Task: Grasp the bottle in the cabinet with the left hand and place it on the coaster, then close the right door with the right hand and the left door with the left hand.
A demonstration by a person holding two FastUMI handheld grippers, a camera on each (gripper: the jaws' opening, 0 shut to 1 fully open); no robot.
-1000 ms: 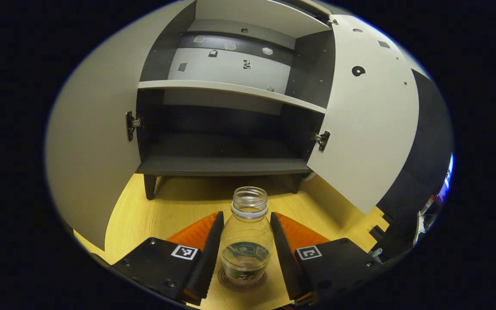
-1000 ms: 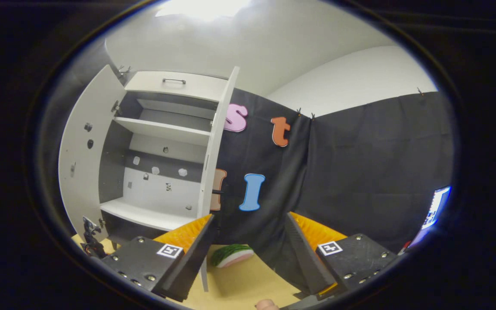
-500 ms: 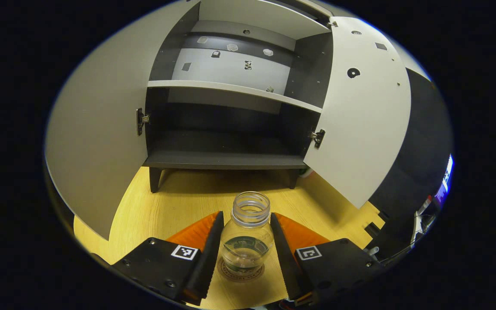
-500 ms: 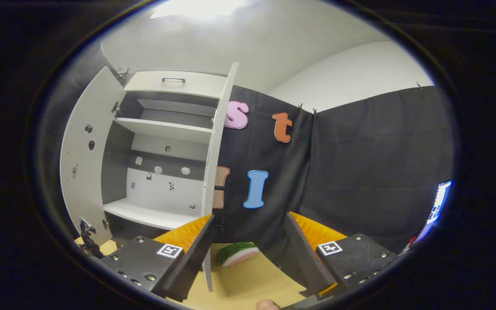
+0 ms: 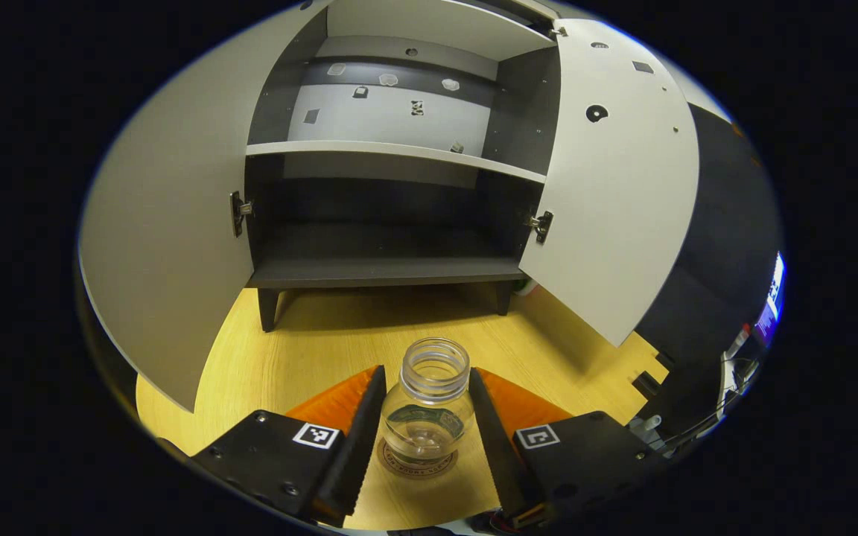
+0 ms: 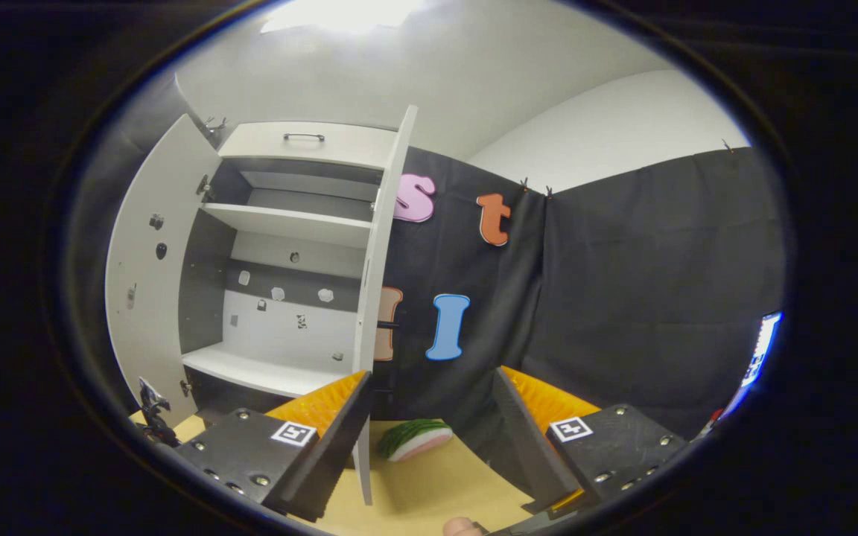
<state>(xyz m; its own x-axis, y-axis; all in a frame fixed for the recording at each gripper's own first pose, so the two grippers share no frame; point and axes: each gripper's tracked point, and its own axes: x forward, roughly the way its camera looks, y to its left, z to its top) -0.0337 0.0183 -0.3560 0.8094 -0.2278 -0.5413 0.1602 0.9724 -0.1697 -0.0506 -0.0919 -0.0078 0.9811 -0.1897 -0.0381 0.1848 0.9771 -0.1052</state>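
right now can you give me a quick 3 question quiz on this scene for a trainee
1. True or false: the bottle stands on the coaster.
2. The cabinet's right door is: A) shut B) open.
3. Fill in: on the table in front of the right gripper lies a slice of ____.

Key: 1 true, with the left gripper open around it; 2 B; 3 watermelon.
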